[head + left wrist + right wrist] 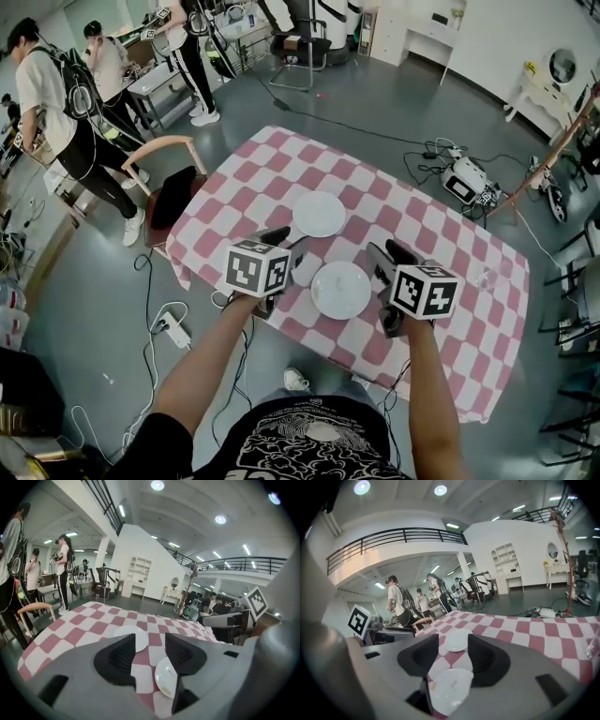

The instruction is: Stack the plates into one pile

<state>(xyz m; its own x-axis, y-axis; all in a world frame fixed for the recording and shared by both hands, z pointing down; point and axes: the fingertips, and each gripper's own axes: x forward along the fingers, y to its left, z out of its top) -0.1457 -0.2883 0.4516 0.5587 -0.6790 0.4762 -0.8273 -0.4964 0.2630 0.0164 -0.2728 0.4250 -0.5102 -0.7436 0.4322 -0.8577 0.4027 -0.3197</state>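
Both tools are open, jaws spread and gripping nothing. The left tool (279, 236) and the right tool (386, 255) are held up over the near side of the worktop (450, 328), which has a red-and-white checked cloth on it. The two plates are still apart, not piled. The near plate (341, 290) sits low in the middle of the head view, right between the two tools, and the far plate (320, 214) is a bit above it in the frame, toward the middle of the cloth. In each gripper view both plates show down through the jaw gap, lying flat on the cloth well below the pads. A clear glass (594, 648) stands at the right edge of the right gripper view, well away from the plates. A chair (167, 192) with a dark seat is pushed up to the worktop's left corner, people (56, 103) stand at upper left, and cables with a power strip (175, 330) trail over the floor at lower left.
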